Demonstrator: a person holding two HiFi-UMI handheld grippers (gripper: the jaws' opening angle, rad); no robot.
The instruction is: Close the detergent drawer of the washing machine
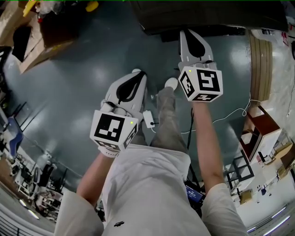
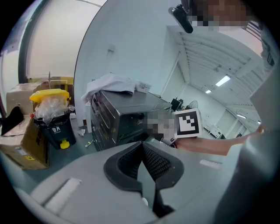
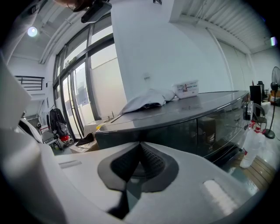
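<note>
The washing machine (image 3: 197, 124) is a dark grey, glossy box a short way ahead of my right gripper (image 3: 140, 144). A white cloth (image 3: 146, 99) and a small white box (image 3: 186, 89) lie on its top. I cannot make out the detergent drawer in any view. In the head view the machine (image 1: 212, 14) runs along the top edge, and the right gripper (image 1: 186, 33) points at it, shut and empty. The left gripper (image 1: 137, 73) hangs lower and further back, over the floor. In the left gripper view its jaws (image 2: 142, 145) meet with nothing between them, facing the machine (image 2: 127, 118).
A black bin (image 2: 54, 129) with a yellow lid and a plastic bag stands left of the machine, beside cardboard boxes (image 2: 24, 146). A plastic bottle (image 3: 249, 148) stands on the floor at the right. White cables (image 1: 230, 115) and wooden shelving (image 1: 260, 64) lie to my right.
</note>
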